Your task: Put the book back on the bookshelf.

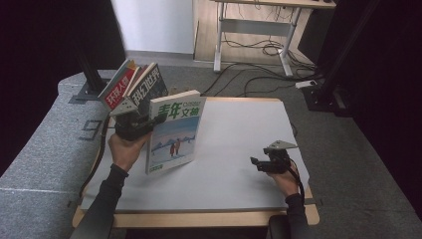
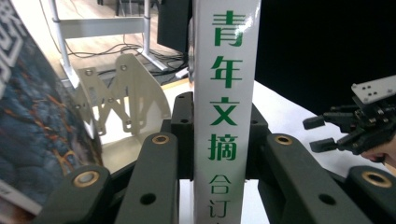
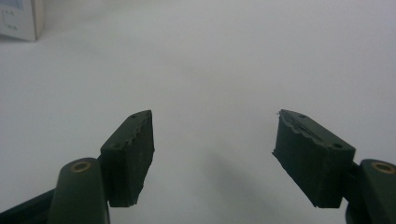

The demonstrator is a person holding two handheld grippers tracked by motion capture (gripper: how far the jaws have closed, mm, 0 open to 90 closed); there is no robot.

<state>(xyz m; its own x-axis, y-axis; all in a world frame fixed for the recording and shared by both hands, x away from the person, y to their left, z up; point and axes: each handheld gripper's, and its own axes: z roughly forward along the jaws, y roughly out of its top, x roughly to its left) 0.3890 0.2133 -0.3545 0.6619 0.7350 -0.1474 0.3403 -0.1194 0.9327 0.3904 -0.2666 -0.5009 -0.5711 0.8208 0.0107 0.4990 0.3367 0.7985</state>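
A magazine (image 1: 174, 132) with a green title and a snowy cover stands upright over the left of the white table mat (image 1: 234, 149). My left gripper (image 1: 151, 121) is shut on its spine edge. In the left gripper view the white spine (image 2: 226, 93) runs up between the black jaws of the left gripper (image 2: 219, 140). My right gripper (image 1: 255, 163) hovers low over the mat at the right with its jaws pointing left, open and holding nothing. The right gripper view shows that gripper (image 3: 212, 140) spread wide over bare mat, with a corner of the magazine (image 3: 18, 18) at top left.
Two more magazines, one red (image 1: 118, 89) and one dark (image 1: 149, 82), lean at the table's back left. A pale metal bracket (image 2: 123, 98) stands behind the jaws beside the dark cover (image 2: 32, 126). A white-legged desk (image 1: 254, 30) and floor cables (image 1: 259, 50) lie beyond the table.
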